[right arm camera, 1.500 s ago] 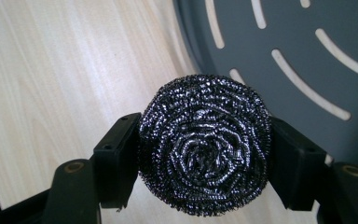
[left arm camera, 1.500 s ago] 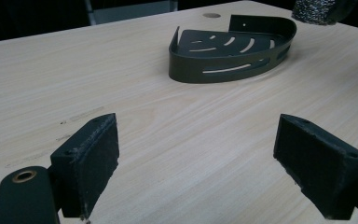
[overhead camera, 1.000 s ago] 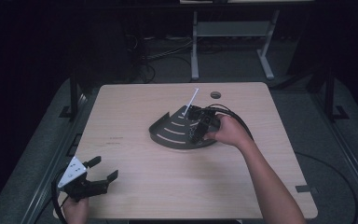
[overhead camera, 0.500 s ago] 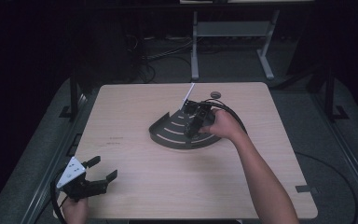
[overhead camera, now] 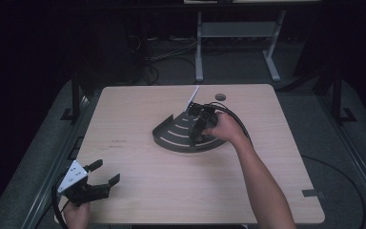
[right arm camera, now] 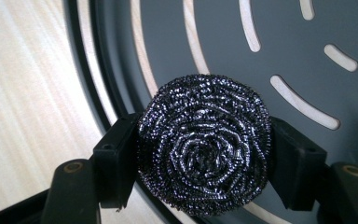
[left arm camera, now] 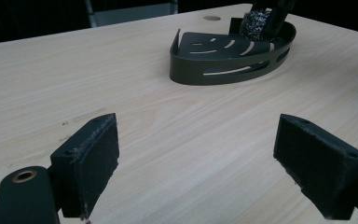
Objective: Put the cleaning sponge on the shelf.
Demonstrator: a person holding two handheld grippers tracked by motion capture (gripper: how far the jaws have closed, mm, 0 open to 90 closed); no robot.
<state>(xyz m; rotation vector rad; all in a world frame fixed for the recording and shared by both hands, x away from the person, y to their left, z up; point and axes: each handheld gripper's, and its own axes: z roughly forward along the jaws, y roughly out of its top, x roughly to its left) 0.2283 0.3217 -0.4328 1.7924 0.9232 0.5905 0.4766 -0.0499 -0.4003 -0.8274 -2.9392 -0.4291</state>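
Note:
A dark quarter-round slotted corner tray point(overhead camera: 176, 136) lies near the middle of the table. My right gripper point(overhead camera: 199, 131) points down over its right part, shut on a round steel-wool scourer point(right arm camera: 204, 142); its jaws press the scourer's two sides just above the tray's floor point(right arm camera: 279, 42) near the curved rim. From the left gripper view the same scourer point(left arm camera: 256, 21) hangs over the tray point(left arm camera: 228, 53) at the far side. My left gripper point(overhead camera: 102, 177) sits at the table's front left corner, open, nothing between its fingers point(left arm camera: 91, 163).
The light wooden table point(overhead camera: 138, 191) has a round cable hole point(overhead camera: 220, 97) at the back. A white strip point(overhead camera: 192, 99) sticks up behind the tray. A metal stand point(overhead camera: 233, 33) is on the floor beyond the table.
My right gripper has shifted slightly with the scourer over the tray's right part and tilted down toward its floor. The left gripper has barely moved.

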